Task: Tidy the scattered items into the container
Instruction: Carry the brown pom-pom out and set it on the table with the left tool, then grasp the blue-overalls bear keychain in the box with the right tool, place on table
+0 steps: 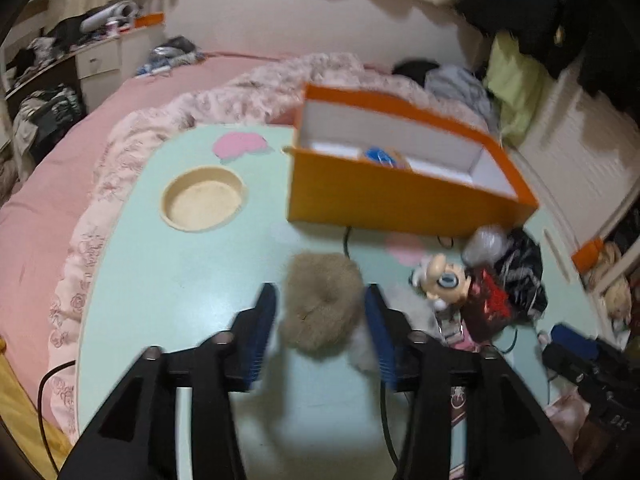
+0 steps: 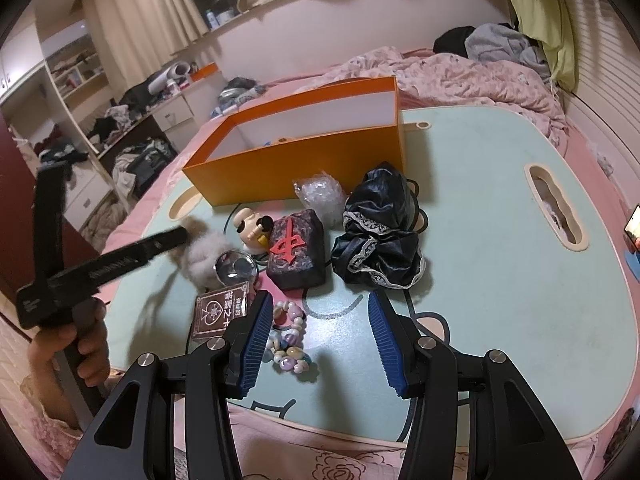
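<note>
An orange box with a white inside stands open at the back of the mint lap table; something blue lies in it. My left gripper is open, and a brown fuzzy ring lies between its blue pads. A white fluffy piece sits just right of it. My right gripper hangs open over the table's front with nothing between its fingers. A pastel bead bracelet lies by its left finger. Ahead are a card box, a glass ball, a sunglasses figurine, a mahjong-tile cushion, a black lace cloth and a clear bag.
A round cup recess is sunk in the table's left part and a handle slot in its right. Pink bedding surrounds the table. A person's hand holds the left tool. A black cable runs under the box.
</note>
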Available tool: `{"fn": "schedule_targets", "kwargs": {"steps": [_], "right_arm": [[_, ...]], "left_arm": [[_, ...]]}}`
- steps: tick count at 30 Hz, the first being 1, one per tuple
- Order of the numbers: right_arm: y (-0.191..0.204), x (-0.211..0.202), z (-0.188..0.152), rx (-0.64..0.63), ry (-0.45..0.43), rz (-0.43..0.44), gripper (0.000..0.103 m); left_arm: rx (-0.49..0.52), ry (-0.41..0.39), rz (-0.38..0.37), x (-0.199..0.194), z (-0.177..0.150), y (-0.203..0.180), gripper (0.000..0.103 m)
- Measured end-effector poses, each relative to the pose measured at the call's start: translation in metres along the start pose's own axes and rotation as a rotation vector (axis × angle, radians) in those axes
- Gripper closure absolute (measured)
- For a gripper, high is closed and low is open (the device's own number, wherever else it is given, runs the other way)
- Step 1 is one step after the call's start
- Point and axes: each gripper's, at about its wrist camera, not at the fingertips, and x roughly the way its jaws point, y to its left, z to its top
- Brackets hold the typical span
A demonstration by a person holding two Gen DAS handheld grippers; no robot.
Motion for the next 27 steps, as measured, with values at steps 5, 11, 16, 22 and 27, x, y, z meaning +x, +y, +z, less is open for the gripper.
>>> {"fn": "schedule_targets", "kwargs": {"steps": [5,11,16,22,27], "right_arm": [[0.005,0.003,0.002,-0.028,0.015,-0.002,0.054],[0.03,-0.002,0.047,-0.103,0.002,0.05,0.054],[0.052,0.037,0.128,-0.062,0.098,0.104,0.054],[0.066,0.136,0.177,-0.051,0.288,0.003,0.054],[0.078,0.179,0.185,-0.078,0.348,-0.095,0.054]], "left_arm": [[-0.126,-0.068,-0.018,-0.015,-0.005,0.03,0.027],[-0.185,-0.059,-0.039,-0.011,-0.014,0.045,0.027],[-0.179,-0.06,-0.07,-0.012,-0.02,0.044,0.027],[-0.156,-0.061,-0.089,-0.019,-0.031,0.044,0.027],[-0.18,-0.049,-0.105,-0.016,-0.034,0.049,0.027]]}}
